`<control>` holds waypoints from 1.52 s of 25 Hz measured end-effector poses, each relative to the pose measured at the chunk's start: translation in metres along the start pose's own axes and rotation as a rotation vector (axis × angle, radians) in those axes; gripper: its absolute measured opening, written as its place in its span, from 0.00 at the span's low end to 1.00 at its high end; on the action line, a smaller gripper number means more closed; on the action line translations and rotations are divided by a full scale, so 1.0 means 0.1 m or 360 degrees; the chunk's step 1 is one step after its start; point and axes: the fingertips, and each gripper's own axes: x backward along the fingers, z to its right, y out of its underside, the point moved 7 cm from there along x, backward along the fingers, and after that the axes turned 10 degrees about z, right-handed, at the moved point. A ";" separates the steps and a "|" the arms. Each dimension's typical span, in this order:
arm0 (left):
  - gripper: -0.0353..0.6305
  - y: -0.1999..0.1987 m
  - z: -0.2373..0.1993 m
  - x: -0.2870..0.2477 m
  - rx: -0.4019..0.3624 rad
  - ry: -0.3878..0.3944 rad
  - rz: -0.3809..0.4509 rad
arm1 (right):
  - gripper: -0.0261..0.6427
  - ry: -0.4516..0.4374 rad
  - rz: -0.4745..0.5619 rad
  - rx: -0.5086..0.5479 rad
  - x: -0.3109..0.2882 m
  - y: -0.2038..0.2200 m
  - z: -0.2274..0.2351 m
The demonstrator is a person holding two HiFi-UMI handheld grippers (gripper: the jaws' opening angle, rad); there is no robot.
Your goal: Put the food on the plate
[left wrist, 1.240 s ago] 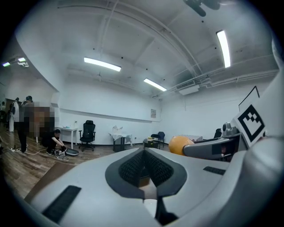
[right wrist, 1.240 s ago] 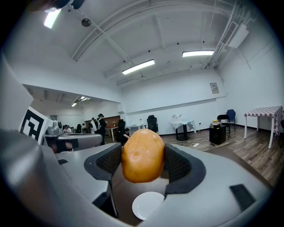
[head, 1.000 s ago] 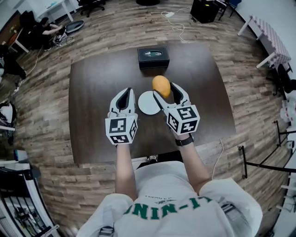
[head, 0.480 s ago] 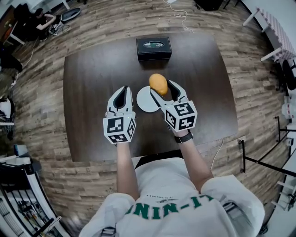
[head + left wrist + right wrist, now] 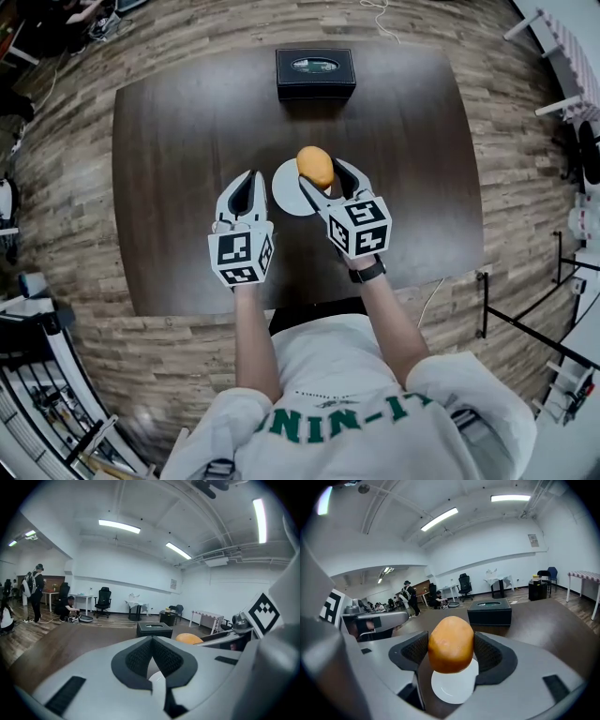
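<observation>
An orange, egg-shaped piece of food [image 5: 316, 166] [image 5: 451, 644] hangs above the dark table, with my right gripper [image 5: 324, 174] [image 5: 451, 652] shut on it from both sides. Under it lies a small white plate [image 5: 287, 190] [image 5: 452, 688]; the food is over the plate's far right part. My left gripper [image 5: 245, 185] [image 5: 152, 640] hovers just left of the plate with its pads together and nothing held. In the left gripper view the food [image 5: 188, 639] shows to the right, and a sliver of the plate [image 5: 156, 673] shows below the pads.
A black box [image 5: 315, 73] [image 5: 489, 611] stands at the far edge of the brown table [image 5: 178, 131]. Wooden floor surrounds the table. People, desks and office chairs [image 5: 103, 601] are far off in the room.
Both grippers have sunk toward the table. The food, still held by the right gripper, has come from beyond the plate's far right rim to over the plate.
</observation>
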 end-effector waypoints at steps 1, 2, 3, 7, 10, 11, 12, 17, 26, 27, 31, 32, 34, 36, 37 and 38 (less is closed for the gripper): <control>0.07 0.04 -0.01 -0.02 0.0011 -0.0001 -0.0011 | 0.52 -0.0002 -0.0022 -0.0007 -0.03 0.05 0.01; 0.07 0.08 -0.01 -0.04 0.0022 -0.0002 -0.0020 | 0.52 -0.0004 -0.0042 -0.0014 -0.07 0.11 0.02; 0.07 0.12 -0.01 -0.05 0.0036 -0.0003 -0.0028 | 0.52 -0.0006 -0.0062 -0.0021 -0.10 0.16 0.03; 0.07 0.31 -0.06 -0.10 0.0112 -0.0013 -0.0061 | 0.52 -0.0014 -0.0134 -0.0047 -0.23 0.39 0.06; 0.07 0.48 -0.12 -0.16 0.0145 -0.0028 -0.0097 | 0.52 -0.0018 -0.0190 -0.0050 -0.37 0.57 0.09; 0.07 0.54 -0.13 -0.18 0.0153 -0.0033 -0.0111 | 0.52 -0.0019 -0.0210 -0.0050 -0.42 0.63 0.11; 0.07 0.60 -0.14 -0.19 0.0160 -0.0038 -0.0125 | 0.52 -0.0020 -0.0230 -0.0050 -0.46 0.70 0.13; 0.07 0.84 -0.18 -0.24 0.0174 -0.0049 -0.0189 | 0.52 -0.0031 -0.0308 -0.0059 -0.62 1.00 0.19; 0.07 0.97 -0.24 -0.21 0.0175 -0.0067 -0.0222 | 0.52 -0.0008 -0.0349 0.0003 -0.72 1.19 0.14; 0.07 0.97 -0.24 -0.20 0.0173 -0.0068 -0.0220 | 0.52 0.0004 -0.0345 0.0016 -0.72 1.20 0.13; 0.07 0.94 -0.22 -0.17 0.0161 -0.0061 -0.0212 | 0.52 0.0009 -0.0339 0.0006 -0.71 1.21 0.10; 0.07 0.93 -0.21 -0.16 0.0157 -0.0057 -0.0210 | 0.54 -0.0002 -0.0334 -0.0003 -0.71 1.21 0.10; 0.07 0.91 -0.19 -0.15 0.0145 -0.0045 -0.0207 | 0.61 -0.0011 -0.0317 -0.0011 -0.69 1.18 0.10; 0.07 0.88 -0.19 -0.13 0.0132 -0.0038 -0.0204 | 0.64 -0.0008 -0.0301 -0.0009 -0.66 1.15 0.10; 0.07 0.86 -0.19 -0.12 0.0128 -0.0035 -0.0202 | 0.64 -0.0004 -0.0295 -0.0009 -0.63 1.13 0.10; 0.07 0.84 -0.18 -0.10 0.0124 -0.0031 -0.0198 | 0.66 0.0001 -0.0288 -0.0010 -0.60 1.10 0.10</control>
